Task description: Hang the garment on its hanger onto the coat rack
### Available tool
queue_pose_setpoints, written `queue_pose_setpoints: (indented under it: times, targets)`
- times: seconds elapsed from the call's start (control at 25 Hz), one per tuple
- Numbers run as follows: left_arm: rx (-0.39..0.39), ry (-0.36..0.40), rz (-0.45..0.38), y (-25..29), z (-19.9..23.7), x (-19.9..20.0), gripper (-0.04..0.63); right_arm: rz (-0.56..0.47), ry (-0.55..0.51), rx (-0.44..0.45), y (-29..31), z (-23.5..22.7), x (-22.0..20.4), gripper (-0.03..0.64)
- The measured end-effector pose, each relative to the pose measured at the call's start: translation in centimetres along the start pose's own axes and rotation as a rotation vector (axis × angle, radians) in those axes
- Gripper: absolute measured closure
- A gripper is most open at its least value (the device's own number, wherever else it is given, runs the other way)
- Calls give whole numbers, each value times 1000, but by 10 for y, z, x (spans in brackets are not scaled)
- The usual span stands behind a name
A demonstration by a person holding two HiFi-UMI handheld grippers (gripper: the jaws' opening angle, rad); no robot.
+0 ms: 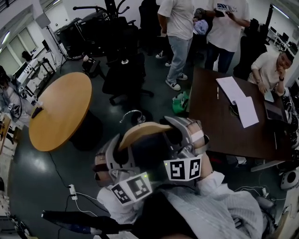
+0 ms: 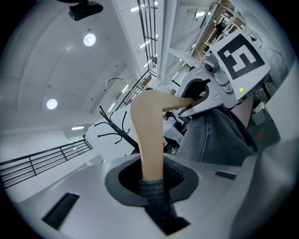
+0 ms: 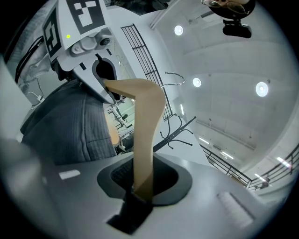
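A tan wooden hanger (image 1: 142, 130) with a metal hook (image 1: 132, 113) is held level in front of me, and a dark grey garment (image 1: 154, 154) is draped over it. My left gripper (image 1: 122, 145) is shut on the hanger's left arm (image 2: 149, 135), with grey cloth (image 2: 156, 196) pinched in as well. My right gripper (image 1: 170, 127) is shut on the right arm (image 3: 145, 140). The black coat rack (image 1: 112, 9) stands far ahead across the floor. The coat rack (image 2: 117, 128) also shows in the left gripper view, and the coat rack (image 3: 175, 133) in the right gripper view.
A round wooden table (image 1: 60, 112) stands at left and a dark brown table (image 1: 219, 126) with papers at right. A black office chair (image 1: 126, 74) sits between me and the rack. Two people (image 1: 180, 28) stand beyond it, and a green bag (image 1: 180, 102) lies on the floor.
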State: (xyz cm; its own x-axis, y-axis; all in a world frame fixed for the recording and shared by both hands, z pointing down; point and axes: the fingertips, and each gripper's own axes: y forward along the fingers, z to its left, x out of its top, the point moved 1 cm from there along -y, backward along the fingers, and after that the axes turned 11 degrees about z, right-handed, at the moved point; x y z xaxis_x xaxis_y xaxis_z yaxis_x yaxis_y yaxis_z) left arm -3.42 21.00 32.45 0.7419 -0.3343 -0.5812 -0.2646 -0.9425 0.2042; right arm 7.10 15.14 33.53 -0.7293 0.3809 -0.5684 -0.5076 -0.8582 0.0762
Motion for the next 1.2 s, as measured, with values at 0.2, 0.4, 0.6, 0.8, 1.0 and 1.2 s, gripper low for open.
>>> queue_pose_setpoints:
  times: [0.2, 0.4, 0.6, 0.8, 1.0, 1.2]
  targets:
    - [-29, 23, -60, 52, 33, -19, 535, 54, 14, -47, 52, 5, 20, 546]
    - [-79, 29, -86, 109, 42, -32, 535, 119, 22, -40, 105, 14, 17, 546]
    - [-128, 14, -79, 171, 47, -45, 535, 158, -5, -4, 165, 22, 9, 549]
    - [-140, 12, -80, 237, 57, -40, 535, 156, -7, -2, 230, 10, -1, 549]
    - [-128, 18, -83, 301, 83, -30, 535, 138, -4, -29, 297, -11, 1, 549]
    - [-89, 31, -102, 362, 100, 5, 535, 107, 2, -70, 355, -51, -13, 548]
